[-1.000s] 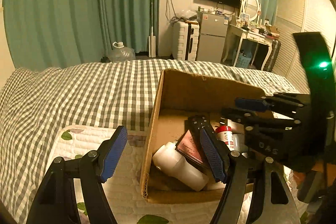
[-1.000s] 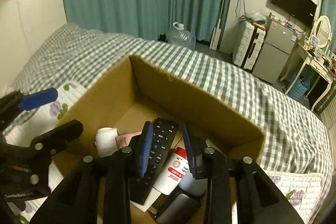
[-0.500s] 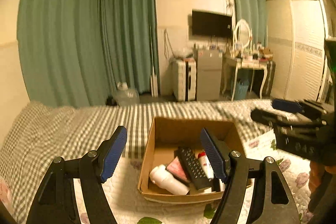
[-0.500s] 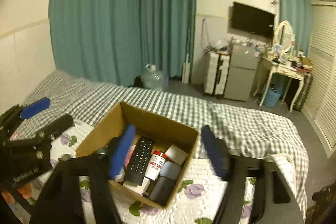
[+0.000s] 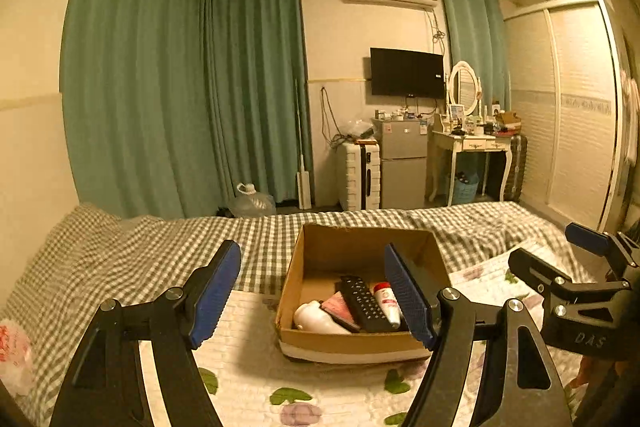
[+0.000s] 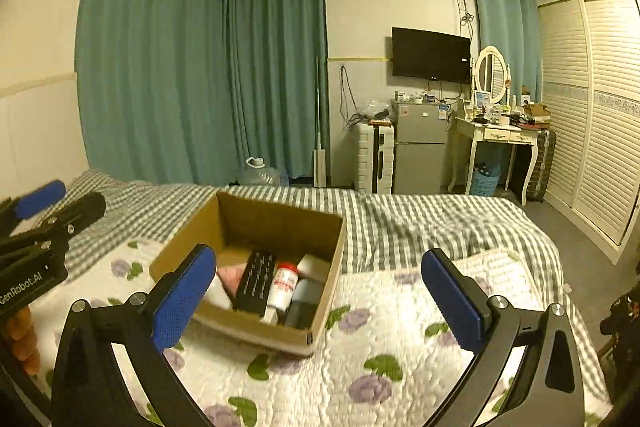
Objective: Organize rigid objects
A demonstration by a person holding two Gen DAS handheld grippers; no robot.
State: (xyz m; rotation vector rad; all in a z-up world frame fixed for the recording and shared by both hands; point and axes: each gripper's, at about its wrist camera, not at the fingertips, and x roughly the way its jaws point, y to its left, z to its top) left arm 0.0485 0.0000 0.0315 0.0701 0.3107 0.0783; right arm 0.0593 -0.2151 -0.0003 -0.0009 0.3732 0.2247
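Green curtains [image 5: 180,87] close the far side of a bedroom, and in front of them the bed [image 5: 120,259] carries a checked blanket and a white quilt [image 6: 380,347] with printed flowers, on which the cardboard box [image 5: 352,341] stands. Both claws hang above the quilt and near the box, touching nothing: the left claw [image 5: 316,295] is spread wide and holds nothing, and the right claw [image 6: 320,299] is also spread wide and empty. I think the main risk comes from the soft bed, because the box sits on padding and can tip or slide if one claw presses on its rim or pushes down inside it. A second risk is the crowding in the box: the things lie against each other, so a claw that reaches for one may pinch or drag its neighbour. Inside, the black remote control [image 6: 255,283] lies along the middle, with a white tube with a red cap [image 6: 282,287] just beside it, a pink flat packet [image 5: 340,311] and a white bottle [image 5: 316,317] on the other side, and a dark flat object [image 6: 304,301] near the corner; what this last one is I cannot tell. The box is open on top, its walls upright, and it looks nearly full.
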